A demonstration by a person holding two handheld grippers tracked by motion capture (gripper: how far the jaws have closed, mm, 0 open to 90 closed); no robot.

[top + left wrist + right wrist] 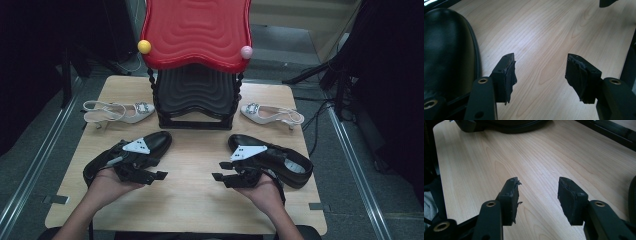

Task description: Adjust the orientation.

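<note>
Two black leather shoes lay on the table (190, 200), one at the left (155, 141) and one at the right (295, 165). Two white slingback heels lay farther back, one on the left (117, 112) and one on the right (270, 114). One shoe rack (196, 95) stood at the middle of the far edge, with one red top shelf (196, 30). It carried two knobs, one yellow (144, 46) and one pink (246, 51). Two grippers were held over the table, a left gripper (159, 175) and a right gripper (218, 177), each with two jaws set apart.

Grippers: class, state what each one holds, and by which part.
Nothing is held. The left gripper and right gripper are both open over bare table.
</note>
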